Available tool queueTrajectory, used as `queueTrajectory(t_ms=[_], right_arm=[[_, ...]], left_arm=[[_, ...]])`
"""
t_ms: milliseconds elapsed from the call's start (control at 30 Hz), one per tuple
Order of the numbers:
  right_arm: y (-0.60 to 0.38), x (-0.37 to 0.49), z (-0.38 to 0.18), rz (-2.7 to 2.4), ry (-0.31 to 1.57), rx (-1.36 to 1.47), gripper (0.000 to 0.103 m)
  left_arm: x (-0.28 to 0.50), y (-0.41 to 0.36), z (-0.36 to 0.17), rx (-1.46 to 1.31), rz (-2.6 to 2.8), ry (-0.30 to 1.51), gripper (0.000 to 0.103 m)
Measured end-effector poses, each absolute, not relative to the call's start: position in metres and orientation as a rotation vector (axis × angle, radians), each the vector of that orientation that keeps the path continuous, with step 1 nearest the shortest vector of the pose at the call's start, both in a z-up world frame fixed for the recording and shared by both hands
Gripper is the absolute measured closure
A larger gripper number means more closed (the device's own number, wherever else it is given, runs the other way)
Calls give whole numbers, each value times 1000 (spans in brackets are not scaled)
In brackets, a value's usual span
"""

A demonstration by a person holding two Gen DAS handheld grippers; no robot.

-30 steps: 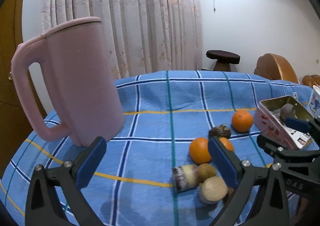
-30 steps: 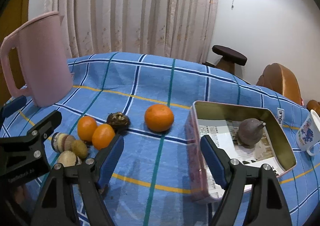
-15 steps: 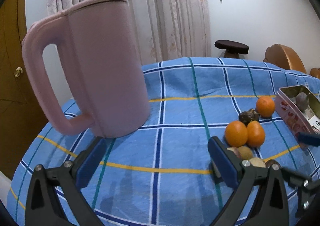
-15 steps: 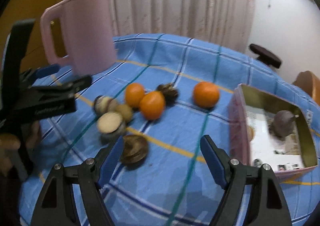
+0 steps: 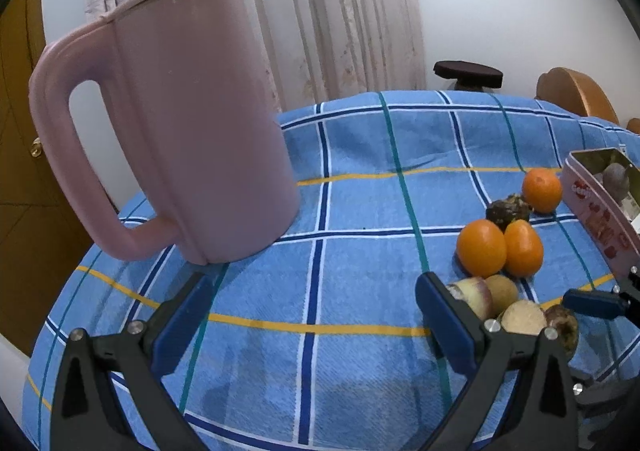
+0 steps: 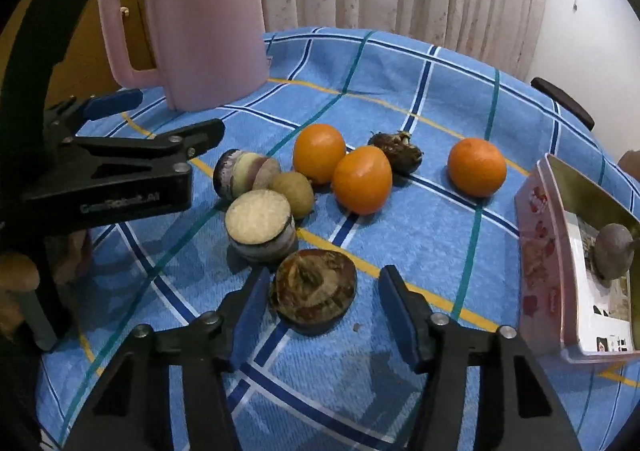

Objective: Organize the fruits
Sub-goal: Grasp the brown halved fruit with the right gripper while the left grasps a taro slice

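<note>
Right gripper [image 6: 322, 301] | fingers closing around brown fruit [image 6: 313, 297] | left gripper [image 5: 312, 317] wide, empty

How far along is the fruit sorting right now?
Barely started. Done: one dark purplish fruit lies in the pink rectangular tin. In hand: the right tongs are closing around a flat brown fruit, not yet pressing it. Left: three oranges and the other small pieces on the blue checked cloth.
</note>
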State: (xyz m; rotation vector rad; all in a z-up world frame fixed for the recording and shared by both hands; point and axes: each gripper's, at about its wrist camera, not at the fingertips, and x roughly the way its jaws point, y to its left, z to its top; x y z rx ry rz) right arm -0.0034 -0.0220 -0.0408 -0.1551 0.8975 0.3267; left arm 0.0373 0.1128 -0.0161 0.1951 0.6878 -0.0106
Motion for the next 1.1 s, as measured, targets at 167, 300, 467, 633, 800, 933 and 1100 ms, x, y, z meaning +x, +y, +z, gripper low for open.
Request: queueTrajectory(t_ms=[167, 300, 467, 633, 800, 933, 1100], right_arm=[[-23, -5, -40, 336, 892, -148, 59], [-33, -3, -31, 323, 855, -94, 59], [-52, -10, -10, 236, 738, -71, 59], [-64, -10, 0, 163, 688, -98, 59], [-74, -12, 7, 126, 659, -125, 59], [-82, -16, 10, 108, 640, -138, 59], [-92, -16, 12, 99, 643, -113, 59]], left_arm=[[39, 113, -18, 200, 28, 702, 0], [39, 112, -18, 210, 51, 700, 0], [32, 110, -14, 196, 61, 692, 0], [16, 103, -8, 180, 55, 682, 0], [-9, 89, -3, 170, -29, 682, 1], [-13, 71, -10, 198, -100, 738, 13], [-7, 50, -16, 141, -191, 801, 30]])
